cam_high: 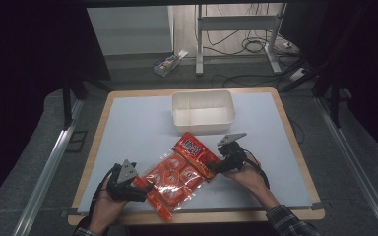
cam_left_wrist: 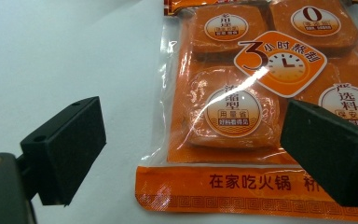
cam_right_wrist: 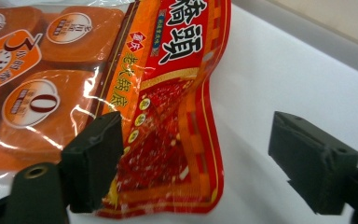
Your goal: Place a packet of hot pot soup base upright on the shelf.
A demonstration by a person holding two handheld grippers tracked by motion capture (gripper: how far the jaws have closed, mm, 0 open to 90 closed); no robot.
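An orange-red pouch (cam_high: 179,174) lies flat on the tabletop (cam_high: 133,123), one end between the left gripper (cam_left_wrist: 191,149) fingers, the other between the right gripper (cam_right_wrist: 196,163) fingers. Both pairs stand open, gripping nothing. The slick film could slip or crumple if either pair closes on just the thin sealed edge, and uneven pulling might tip the heavy blocks inside. A white tub (cam_high: 203,111) sits beyond the right fingers, past the pouch, with nothing blocking the way to it.
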